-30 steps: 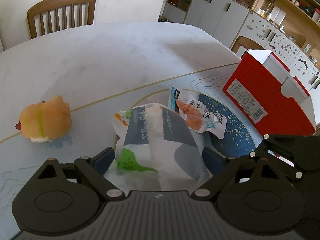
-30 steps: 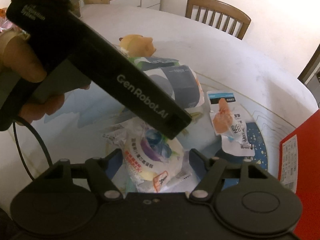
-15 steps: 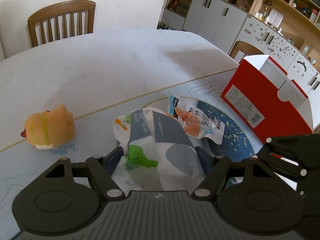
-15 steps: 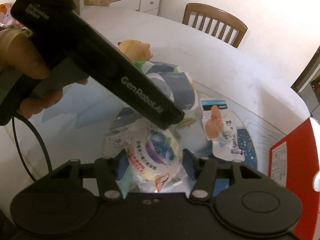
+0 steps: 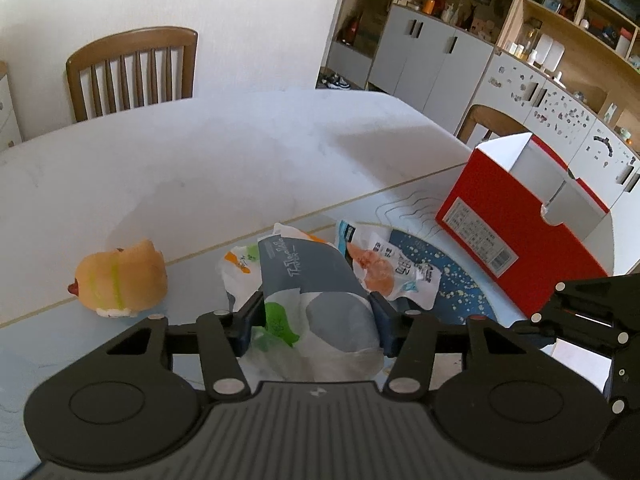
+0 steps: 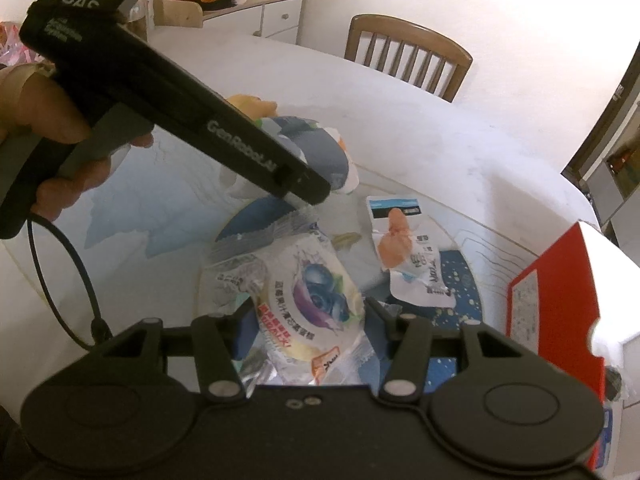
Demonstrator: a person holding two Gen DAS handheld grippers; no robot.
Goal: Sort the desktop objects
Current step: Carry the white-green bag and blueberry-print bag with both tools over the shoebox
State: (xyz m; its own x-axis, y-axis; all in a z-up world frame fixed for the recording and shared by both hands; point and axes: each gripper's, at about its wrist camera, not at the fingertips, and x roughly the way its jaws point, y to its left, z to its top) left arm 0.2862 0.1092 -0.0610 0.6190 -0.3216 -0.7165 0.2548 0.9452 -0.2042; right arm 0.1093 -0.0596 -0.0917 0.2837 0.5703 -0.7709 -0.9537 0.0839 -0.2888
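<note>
My left gripper (image 5: 316,320) is shut on a grey and white snack bag (image 5: 316,280) and holds it above the table; the bag also shows in the right wrist view (image 6: 320,152). My right gripper (image 6: 304,330) is shut on a clear packet with a blueberry picture (image 6: 316,296), lifted off the mat. A small packet with an orange snack (image 5: 384,268) lies on the blue mat (image 5: 460,280); it also shows in the right wrist view (image 6: 404,240). An orange plush toy (image 5: 120,280) sits on the table to the left.
A red shoebox (image 5: 524,220) with its lid open stands at the right, seen too in the right wrist view (image 6: 560,312). Wooden chairs (image 5: 132,72) stand at the far table edge. Cabinets and shelves (image 5: 440,52) line the back right.
Both grippers closed on their packets and lifted them off the mat. The views rose and pulled back from the table.
</note>
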